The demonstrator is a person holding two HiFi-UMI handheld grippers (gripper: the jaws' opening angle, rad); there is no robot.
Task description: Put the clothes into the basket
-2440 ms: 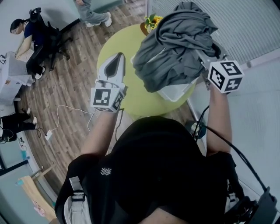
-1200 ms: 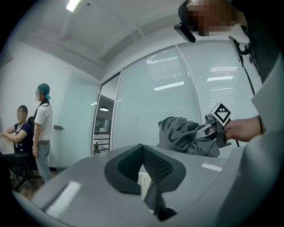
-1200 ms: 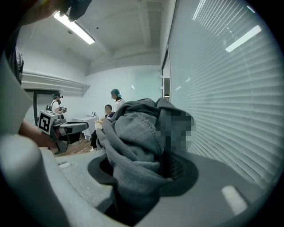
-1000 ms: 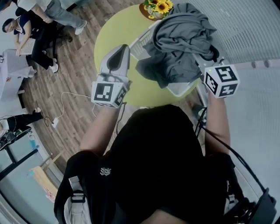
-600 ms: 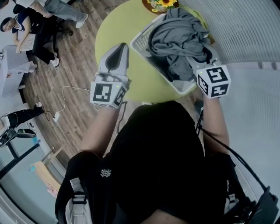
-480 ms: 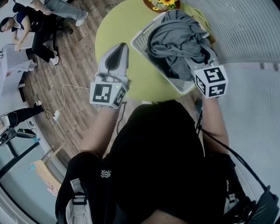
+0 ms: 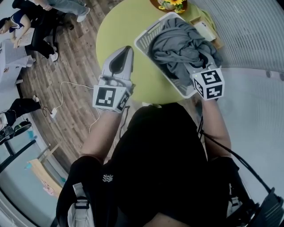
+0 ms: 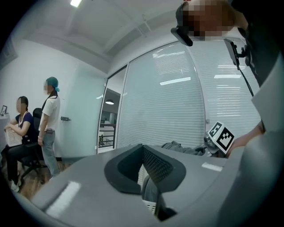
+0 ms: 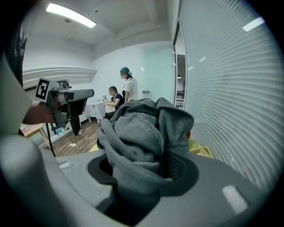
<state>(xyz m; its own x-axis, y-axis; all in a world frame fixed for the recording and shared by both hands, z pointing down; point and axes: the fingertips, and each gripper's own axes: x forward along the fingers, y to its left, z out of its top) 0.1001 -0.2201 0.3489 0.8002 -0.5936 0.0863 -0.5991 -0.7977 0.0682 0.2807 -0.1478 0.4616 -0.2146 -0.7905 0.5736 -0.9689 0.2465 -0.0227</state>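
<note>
The right gripper (image 7: pixel 194 70) has its jaws closed on a crumpled grey fabric garment (image 7: pixel 179 44); a thick fold of the cloth fills the space between the pads and bulges up and over them. The rest of the garment lies just beyond the jaws, on their far side, heaped inside the white plastic lattice-sided basket (image 7: pixel 148 37). The gripper reaches in over the basket's near right corner and points downward into the pile.

The garment is a soft, heavy knit in plain mid-grey, bunched into deep folds and rolls, with a stitched seam running along one rolled edge. It fills most of the basket and rises above the rim.

The basket stands on the right part of a round yellow-green table (image 7: pixel 120 26), with sunflowers (image 7: pixel 173 3) at its far side. The left gripper (image 7: pixel 125 50) hovers over the table to the left of the basket, well apart from the garment, its jaws drawn together with nothing between them
</note>
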